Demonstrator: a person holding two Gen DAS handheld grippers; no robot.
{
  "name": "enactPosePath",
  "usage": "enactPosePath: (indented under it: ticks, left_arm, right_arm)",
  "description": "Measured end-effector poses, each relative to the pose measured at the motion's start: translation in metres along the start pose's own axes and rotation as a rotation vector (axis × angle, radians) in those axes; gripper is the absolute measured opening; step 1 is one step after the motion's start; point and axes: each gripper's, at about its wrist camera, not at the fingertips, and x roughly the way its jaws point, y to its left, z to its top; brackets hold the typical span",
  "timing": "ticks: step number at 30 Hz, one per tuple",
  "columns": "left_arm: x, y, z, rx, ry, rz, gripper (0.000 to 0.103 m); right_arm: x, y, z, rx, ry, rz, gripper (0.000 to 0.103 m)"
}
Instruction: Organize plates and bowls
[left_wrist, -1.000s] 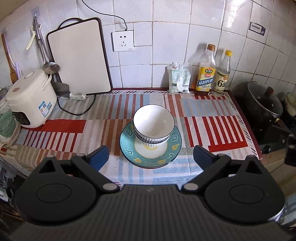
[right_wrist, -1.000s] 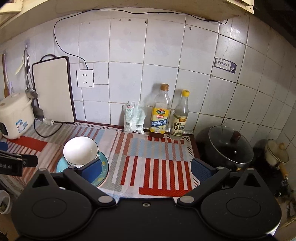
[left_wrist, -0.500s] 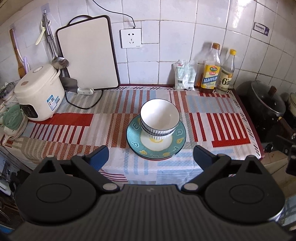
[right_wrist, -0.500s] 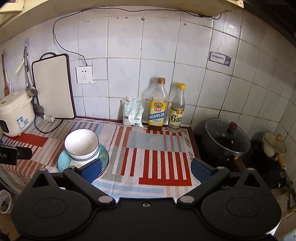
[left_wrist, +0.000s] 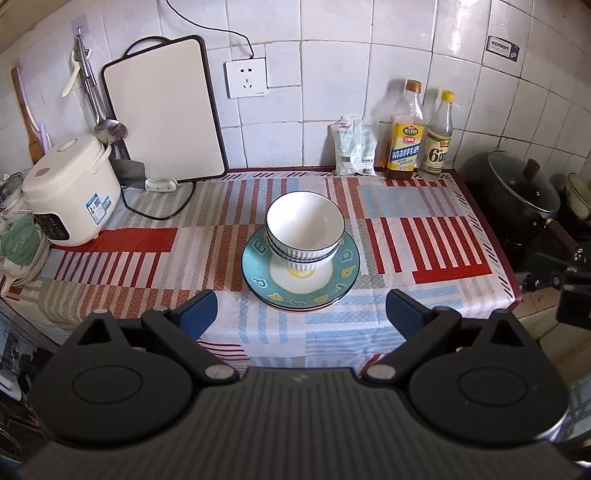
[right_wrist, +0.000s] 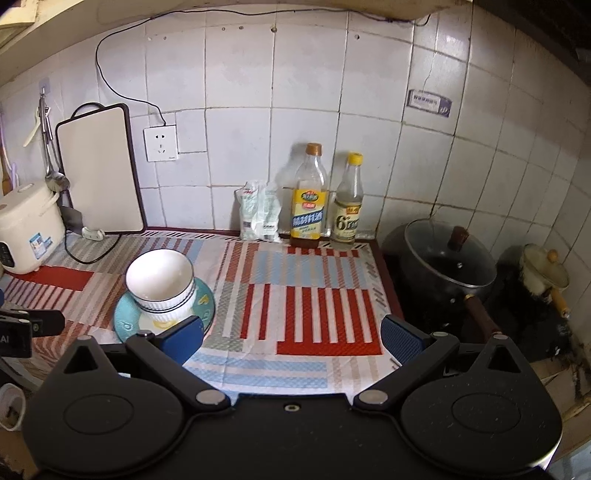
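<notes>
Two white bowls (left_wrist: 304, 229) with dark rims are seen nested one inside the other, and they are set on a teal plate (left_wrist: 301, 275) with yellow marks; a second plate appears to lie under it, though only a thin edge is shown. The stack is placed near the middle of the counter (left_wrist: 424, 236), which is covered by a cloth of red, blue and grey stripes. In the right wrist view the same bowls (right_wrist: 160, 286) and plate (right_wrist: 127, 321) are found at the left, partly hidden behind a blue pad.

The left hand-held gripper (left_wrist: 301, 314) is held back from the stack, above the counter's front edge, with its jaws spread wide and nothing between them. The right hand-held gripper (right_wrist: 291, 336) is likewise held with its jaws wide apart and empty, to the right of the stack.

At the back wall two bottles (left_wrist: 404, 147) are stood side by side, with a white packet (left_wrist: 354, 149) just beside them. A cutting board (left_wrist: 164, 110) is leaned against the tiles below a wall socket (left_wrist: 246, 77), and a white rice cooker (left_wrist: 70, 190) is set at the left. A dark pot (left_wrist: 521, 188) with a glass lid is seen off the counter's right end
</notes>
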Motion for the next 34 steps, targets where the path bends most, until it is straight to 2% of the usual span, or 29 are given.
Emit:
enactPosePath:
  ticks: [11,26,34]
  left_arm:
    - [0.001,0.008,-0.004,-0.025,-0.027,-0.033,0.099]
    - [0.004,0.008,-0.004,0.003,-0.04,0.007,0.099]
    - [0.005,0.008,-0.004,-0.003,-0.029,0.004,0.099]
  right_arm:
    - [-0.003,0.002,-0.004,-0.013,-0.017,-0.048,0.103]
    - [0.004,0.006,-0.004,-0.01,0.01,-0.049,0.103]
    - [0.006,0.003,-0.005,-0.004,0.02,-0.048,0.103]
